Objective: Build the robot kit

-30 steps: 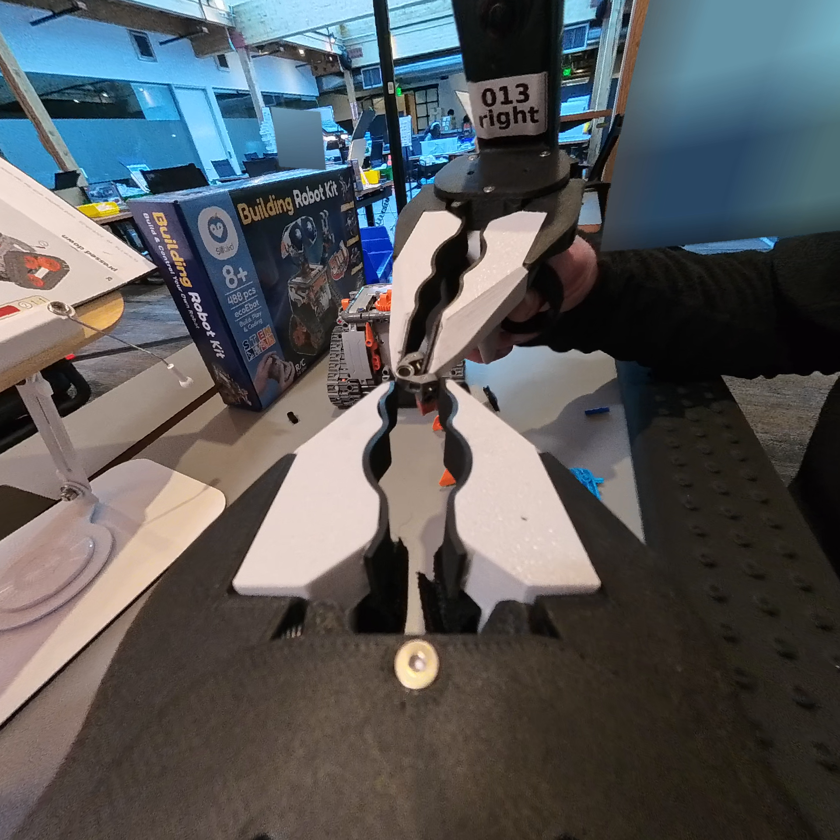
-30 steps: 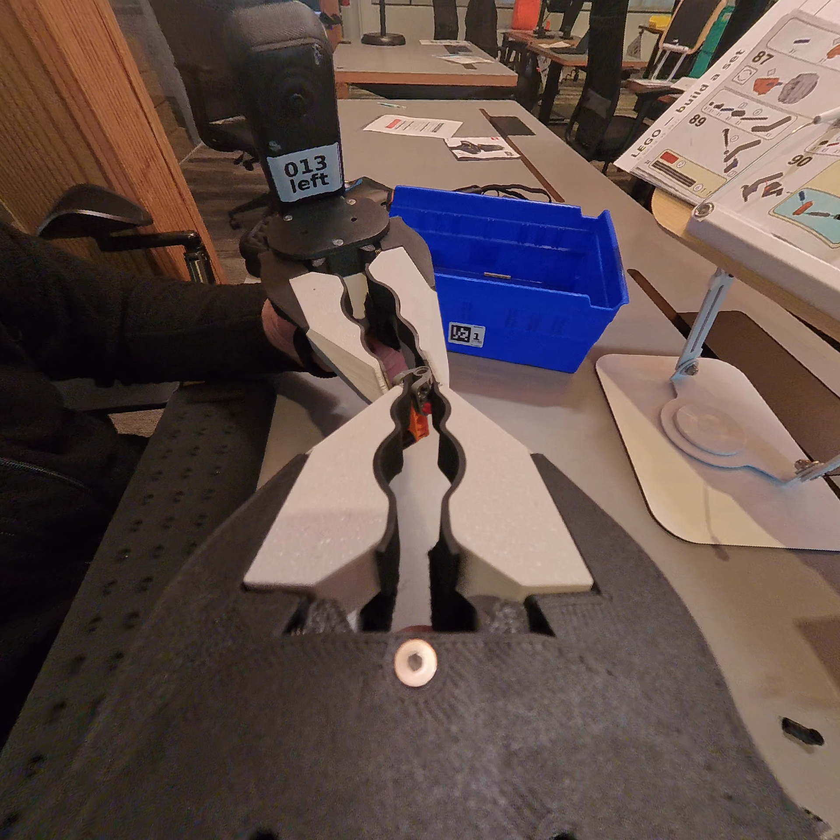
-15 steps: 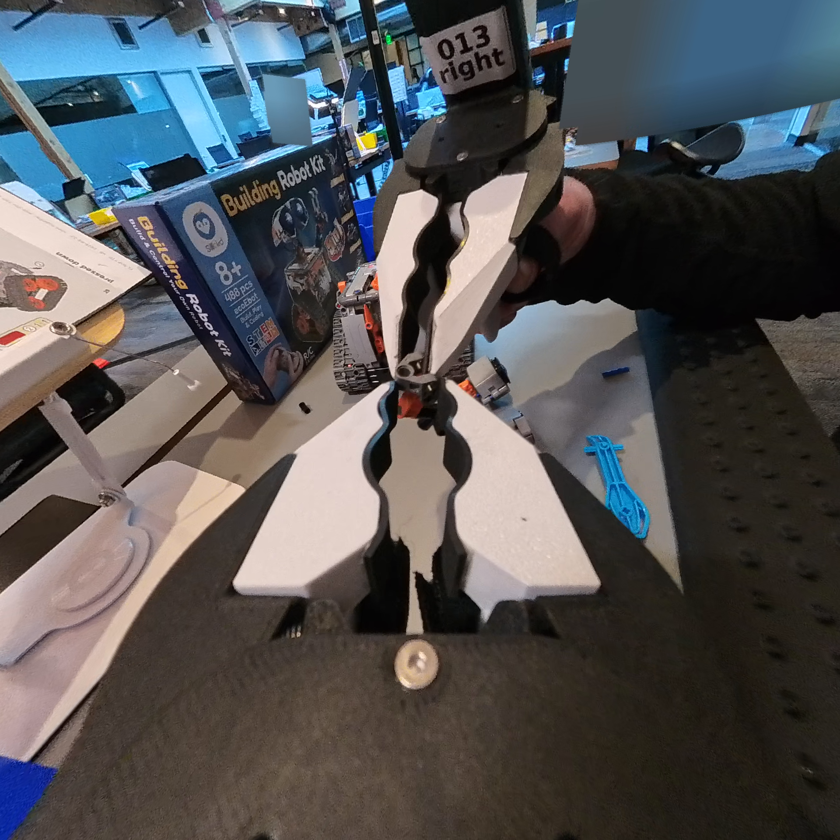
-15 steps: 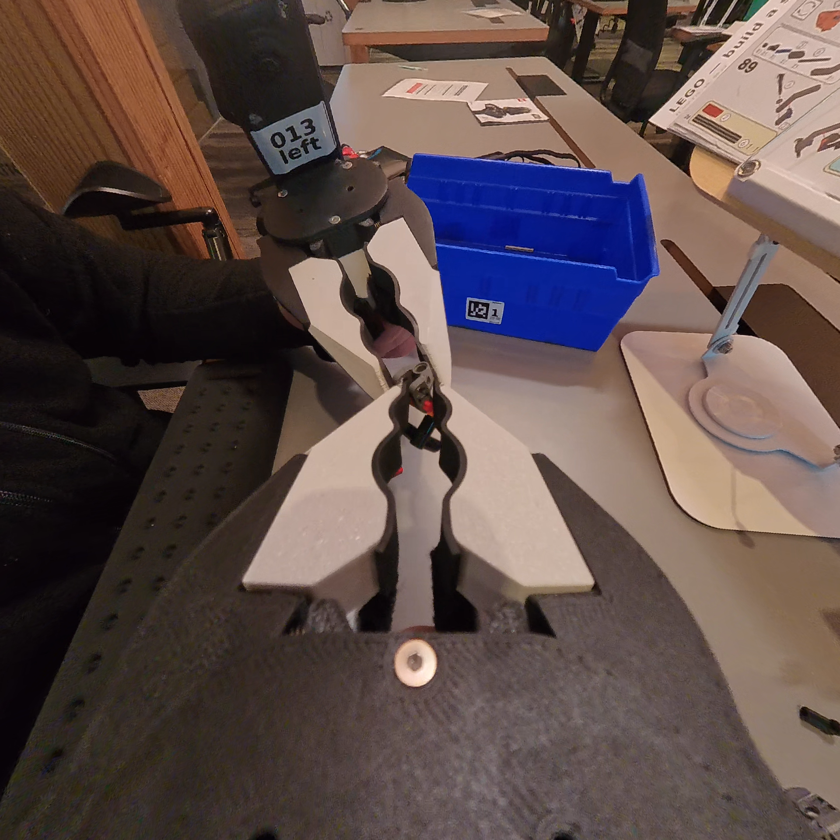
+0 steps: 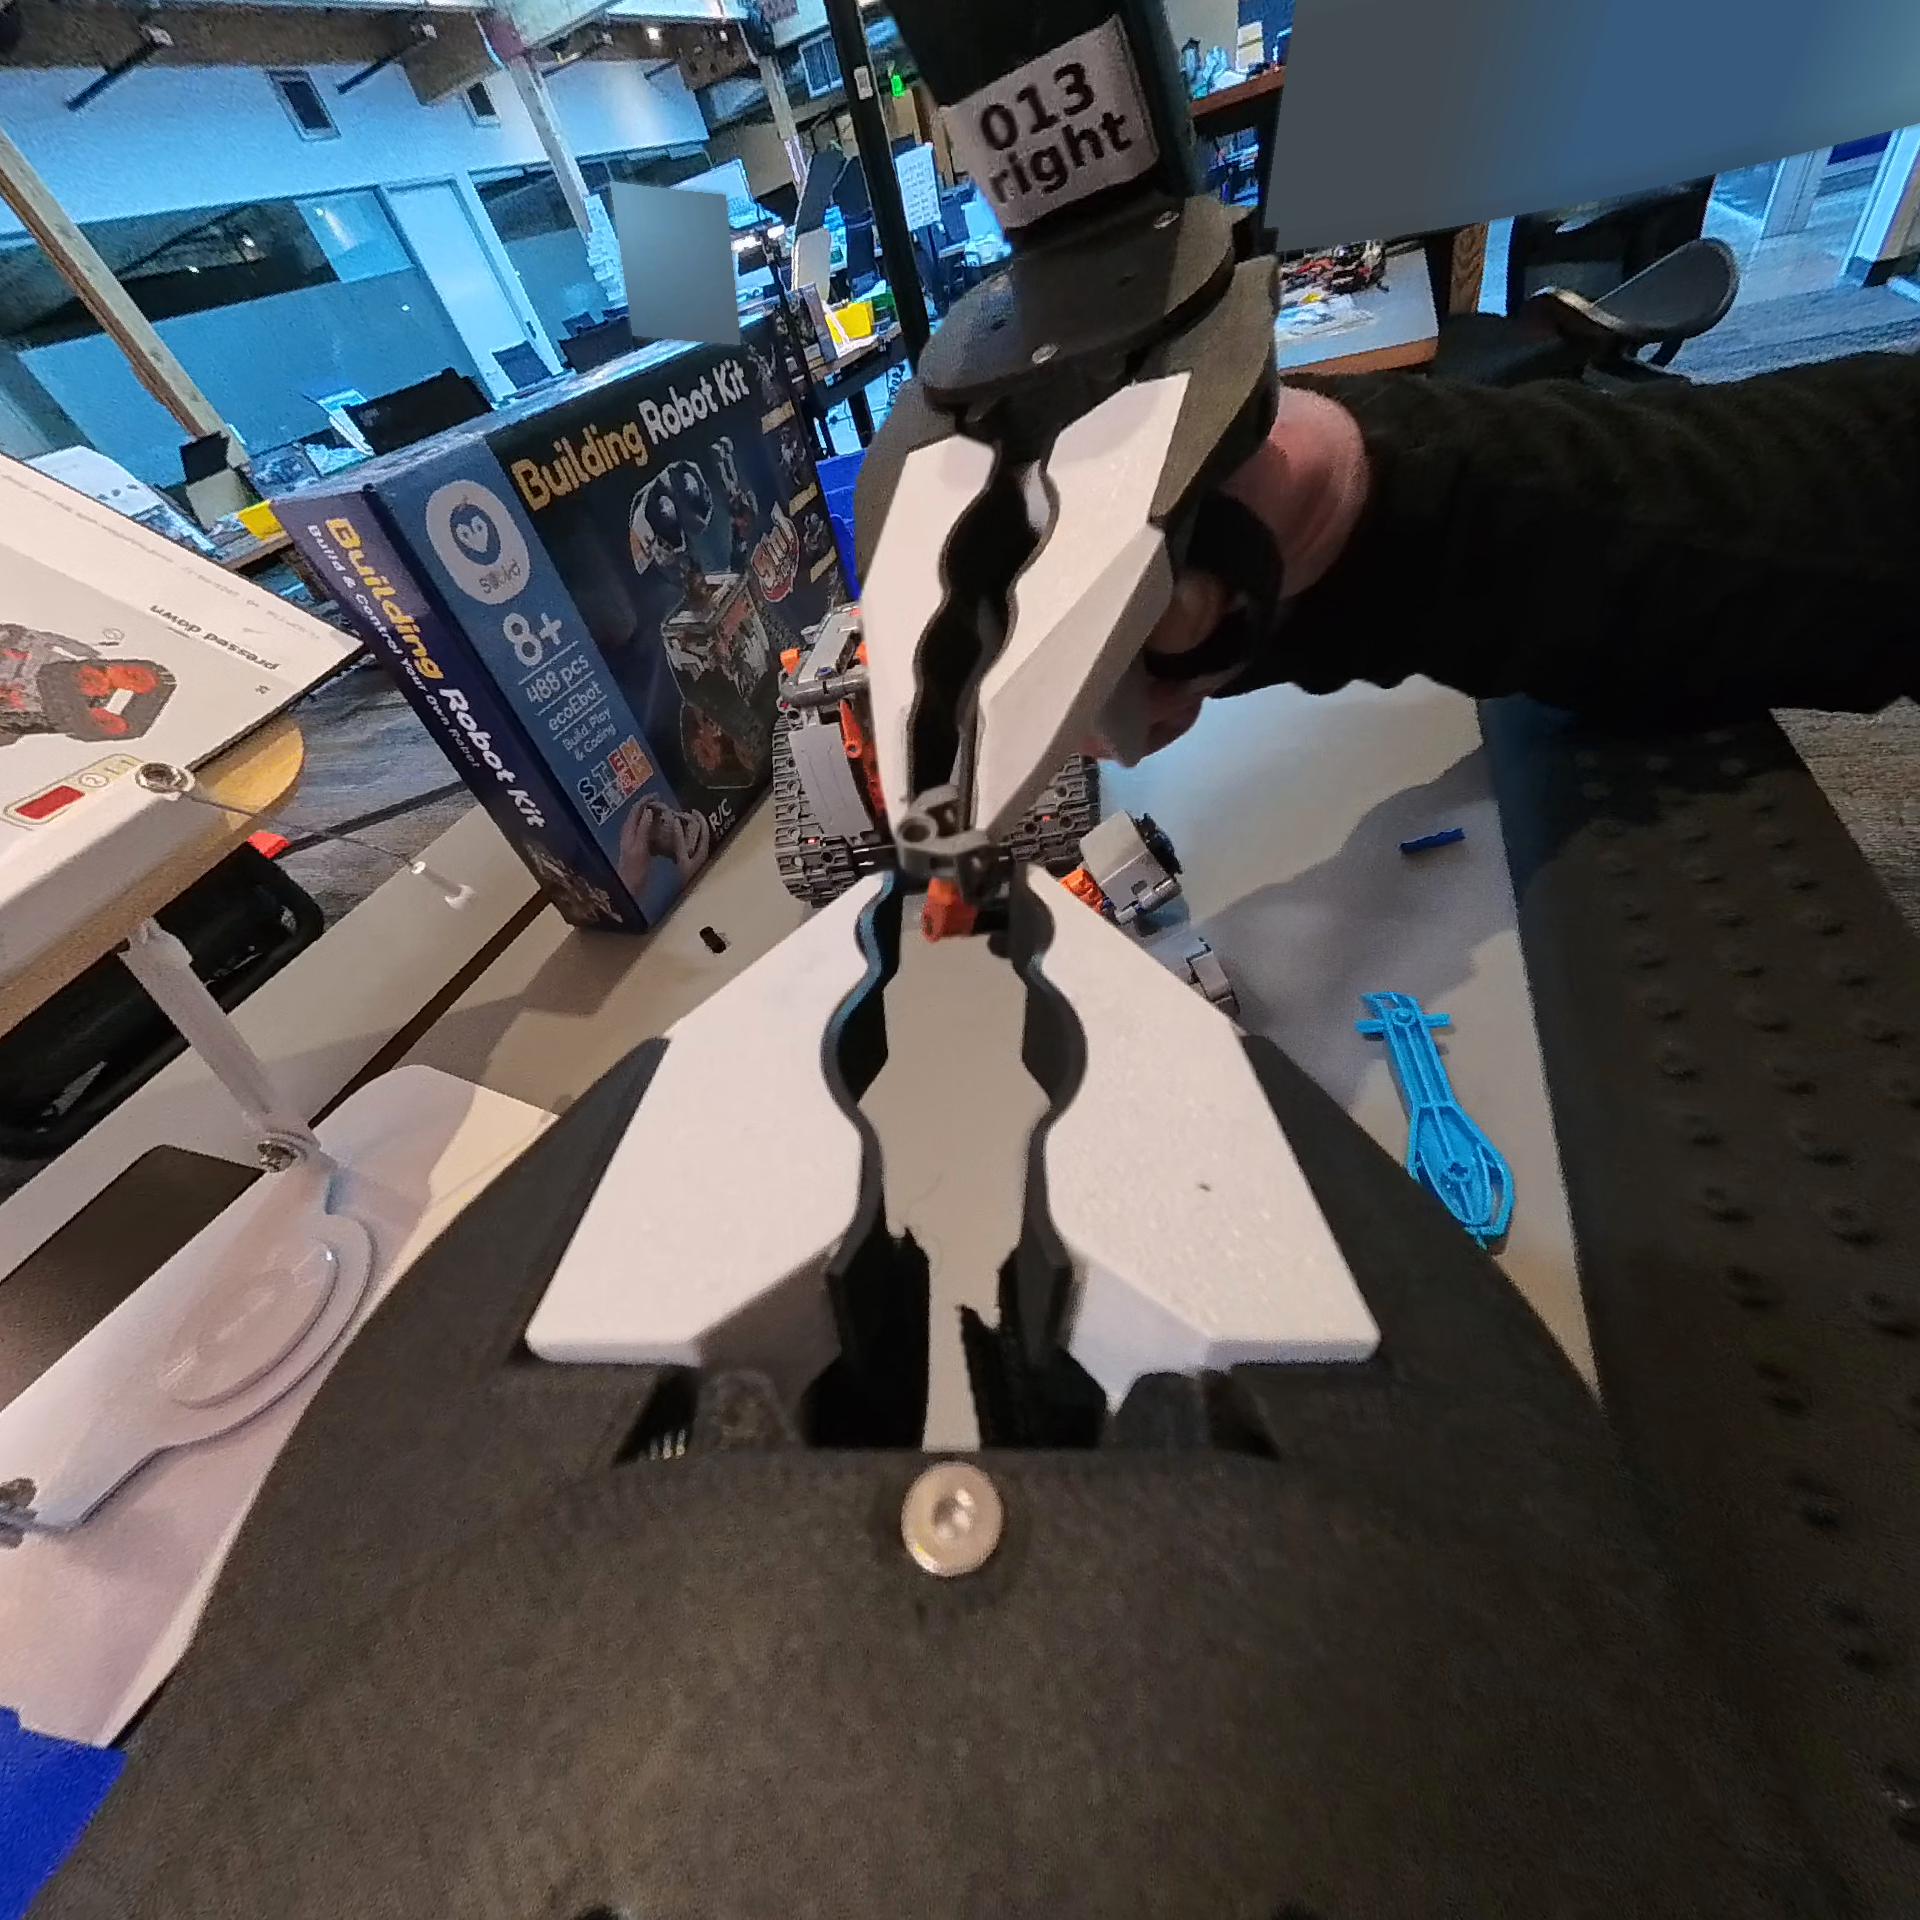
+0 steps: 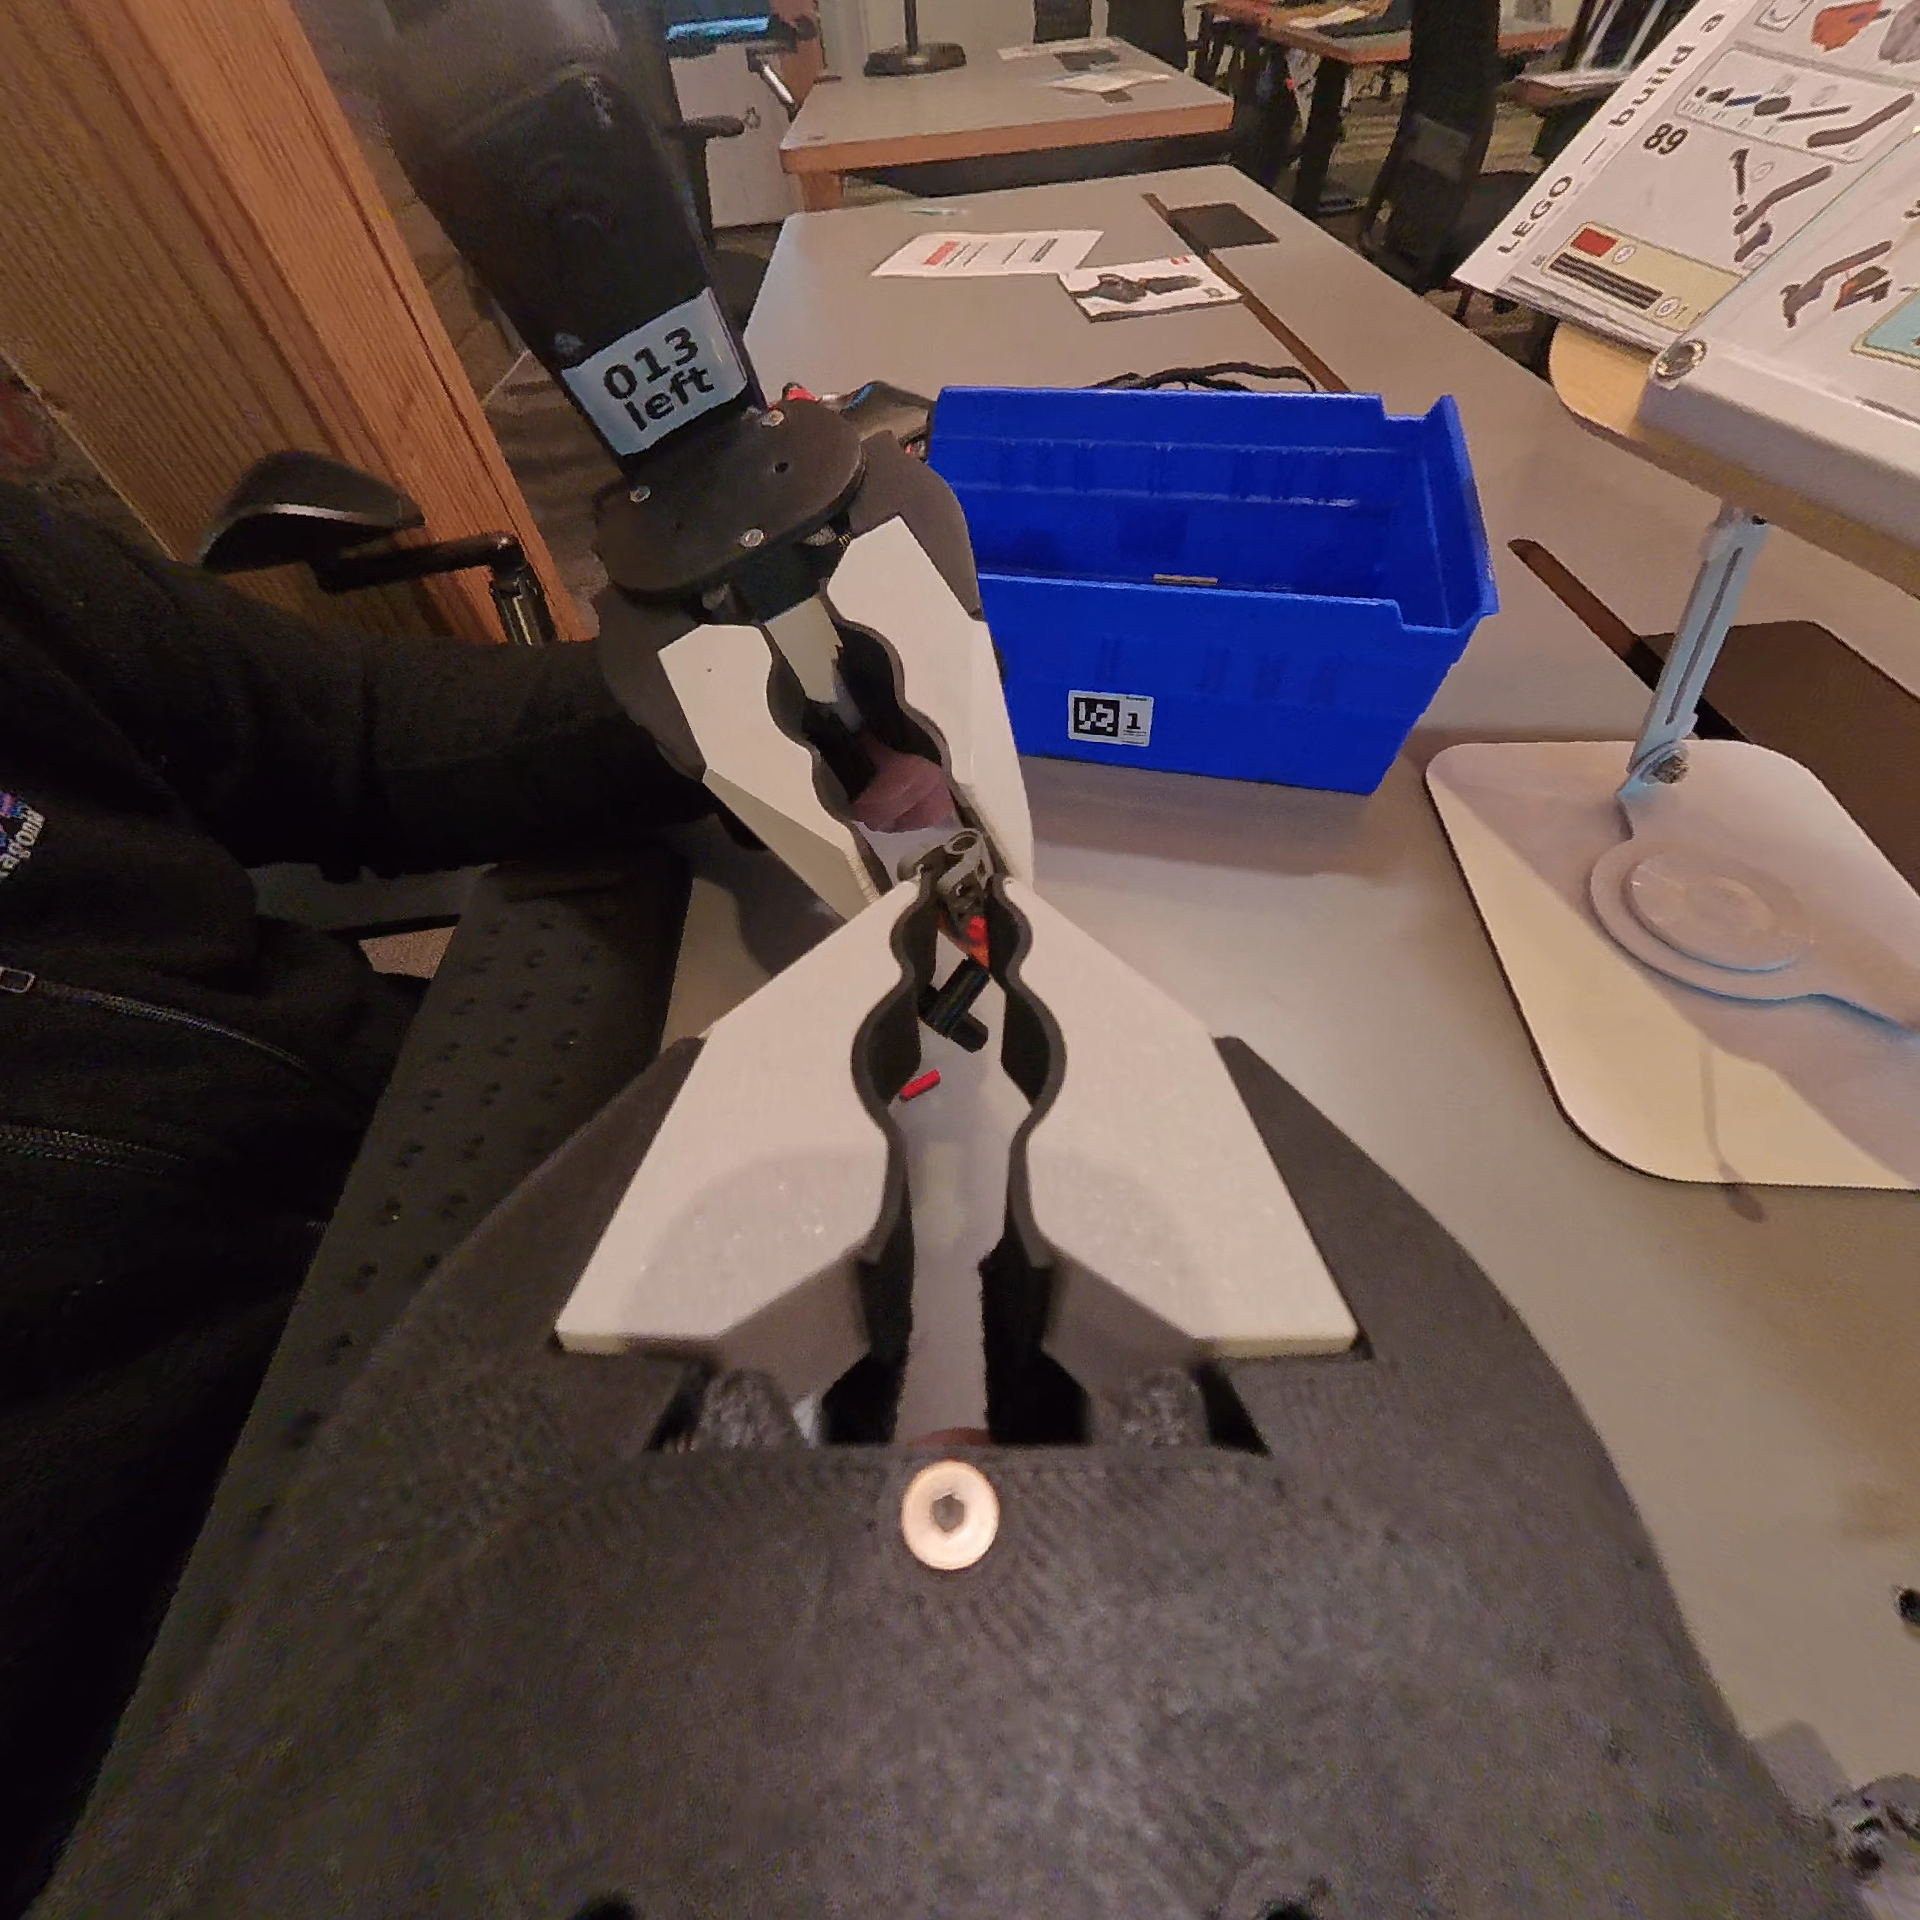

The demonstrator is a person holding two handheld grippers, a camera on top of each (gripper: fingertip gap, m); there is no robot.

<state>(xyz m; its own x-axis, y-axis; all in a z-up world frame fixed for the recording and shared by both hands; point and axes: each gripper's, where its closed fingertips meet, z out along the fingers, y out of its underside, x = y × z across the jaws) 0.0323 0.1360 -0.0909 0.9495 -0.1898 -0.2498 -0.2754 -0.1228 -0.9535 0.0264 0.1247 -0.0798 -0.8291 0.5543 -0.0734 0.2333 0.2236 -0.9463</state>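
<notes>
My left gripper and right gripper meet tip to tip above the grey table. Between them is a small brick assembly with a grey connector on top and orange and black parts below. In the left wrist view the right gripper comes down from above, shut on the grey connector, while my left fingertips pinch the orange and black part. In the right wrist view the assembly sits at my tips, with the left gripper angled in from the upper left. A black pin shows through the gap.
A blue kit box stands behind a tracked model. A light blue tool and loose pieces lie to the right. A blue bin, a booklet stand and a black perforated mat flank the work spot. The grippers are tip to tip, or close to it.
Both grippers stayed tip to tip on the small assembly and moved together. The right gripper now tilts in more steeply. The light blue tool and the black pin came into view.
</notes>
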